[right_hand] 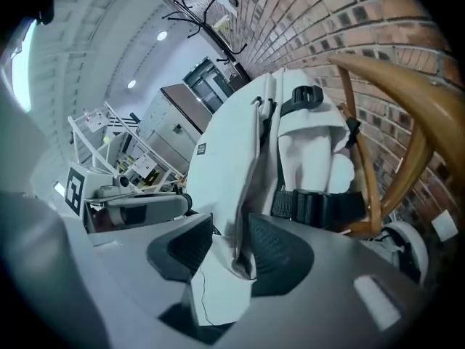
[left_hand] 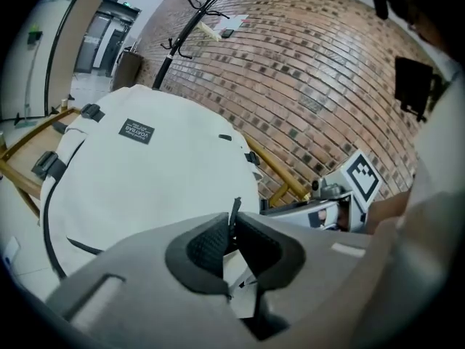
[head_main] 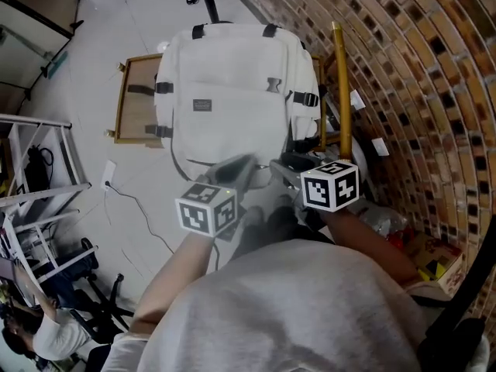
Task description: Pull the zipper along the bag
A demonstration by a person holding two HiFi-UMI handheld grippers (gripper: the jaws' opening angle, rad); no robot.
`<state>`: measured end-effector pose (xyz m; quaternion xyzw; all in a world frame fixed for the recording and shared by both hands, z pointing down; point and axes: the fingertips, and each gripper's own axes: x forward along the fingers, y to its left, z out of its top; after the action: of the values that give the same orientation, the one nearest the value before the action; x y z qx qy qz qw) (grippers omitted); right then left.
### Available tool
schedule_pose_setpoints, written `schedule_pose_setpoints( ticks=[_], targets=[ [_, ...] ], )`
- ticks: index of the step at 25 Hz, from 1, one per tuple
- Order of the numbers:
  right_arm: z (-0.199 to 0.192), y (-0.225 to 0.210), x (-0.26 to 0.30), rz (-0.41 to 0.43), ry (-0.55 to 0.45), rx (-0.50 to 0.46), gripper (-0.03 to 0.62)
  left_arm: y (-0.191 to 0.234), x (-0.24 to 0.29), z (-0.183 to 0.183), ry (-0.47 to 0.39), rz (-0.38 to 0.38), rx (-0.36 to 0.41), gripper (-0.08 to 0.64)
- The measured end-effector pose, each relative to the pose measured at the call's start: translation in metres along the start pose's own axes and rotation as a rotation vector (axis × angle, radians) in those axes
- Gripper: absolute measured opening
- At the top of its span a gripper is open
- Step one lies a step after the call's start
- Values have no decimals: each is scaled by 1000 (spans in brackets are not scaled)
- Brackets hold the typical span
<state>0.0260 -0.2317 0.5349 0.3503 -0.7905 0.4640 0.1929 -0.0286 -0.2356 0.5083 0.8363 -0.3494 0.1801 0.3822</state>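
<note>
Backpack [head_main: 232, 91], white, lies across a wooden frame [head_main: 118, 103], its near edge toward the person. At that edge the left gripper [left_hand: 234, 227] has its fingers [left_hand: 207, 246] pinched narrow on the black zipper pull [left_hand: 235, 208] — the tab sticks up between them. Just to its right, the right gripper [right_hand: 232, 242] stands wide; a fold [right_hand: 221, 289] of the backpack's cloth hangs between its fingers [right_hand: 280, 257] — nearer the right one, clear of the left.
</note>
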Motion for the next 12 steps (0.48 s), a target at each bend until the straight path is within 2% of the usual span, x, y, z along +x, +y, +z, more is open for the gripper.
schedule_pose_setpoints(
  ticks=[2,5,12],
  targets=[
    [-2,3,7,16,23,8,145,0,-1,1,-6,0,-7,32],
    [-5,2,12,-1,38,-1,71,2,-2,2,-11,6,-7,32],
    [-2,-1,11,-52,21,-10,45,10,-4,-4,9,35,-6,31]
  ],
)
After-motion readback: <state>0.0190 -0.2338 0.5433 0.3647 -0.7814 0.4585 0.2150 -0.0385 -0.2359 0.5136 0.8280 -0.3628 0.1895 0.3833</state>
